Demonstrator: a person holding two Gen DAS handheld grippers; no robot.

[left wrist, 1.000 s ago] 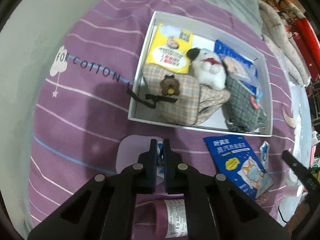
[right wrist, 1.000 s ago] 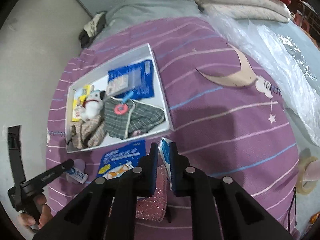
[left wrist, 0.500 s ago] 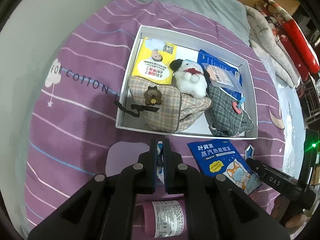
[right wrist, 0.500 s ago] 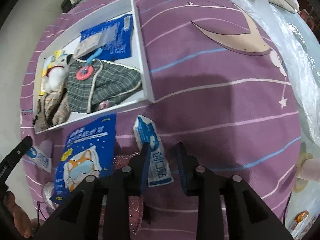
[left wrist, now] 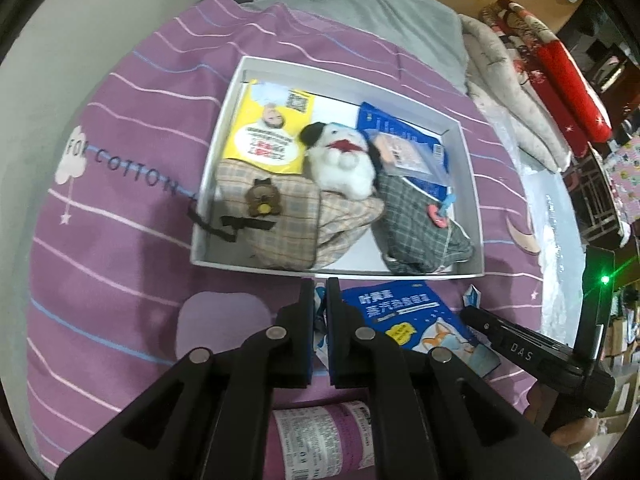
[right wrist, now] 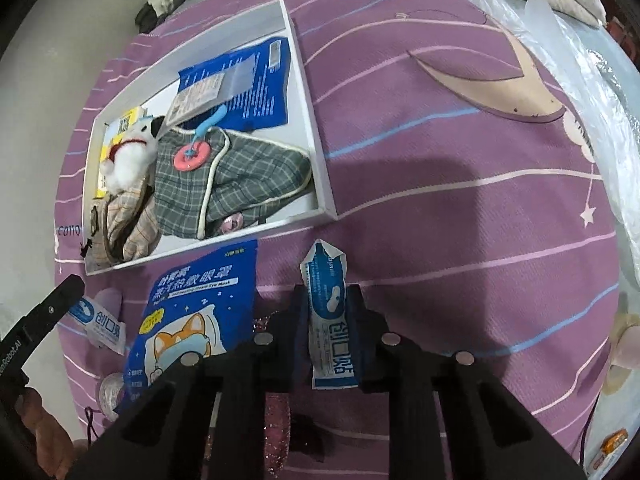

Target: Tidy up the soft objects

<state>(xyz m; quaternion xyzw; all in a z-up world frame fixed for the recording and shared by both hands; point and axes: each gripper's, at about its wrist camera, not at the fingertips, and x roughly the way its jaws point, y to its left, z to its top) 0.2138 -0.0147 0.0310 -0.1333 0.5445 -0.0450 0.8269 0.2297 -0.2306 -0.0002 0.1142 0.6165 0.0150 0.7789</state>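
Two grippers work a purple bedspread [right wrist: 440, 184]: the left gripper [left wrist: 320, 292] stays pinched on a small white-blue sachet [left wrist: 320, 312], while the right gripper's [right wrist: 326, 300] jaws close around another bandage packet [right wrist: 326, 312] lying just below the white box [right wrist: 316, 136] of soft items.

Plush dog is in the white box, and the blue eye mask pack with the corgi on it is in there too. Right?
Half right. The plush dog sits in the white box, but the corgi eye mask pack lies outside it on the purple bedspread, against the box's near wall. The right wrist view shows this.
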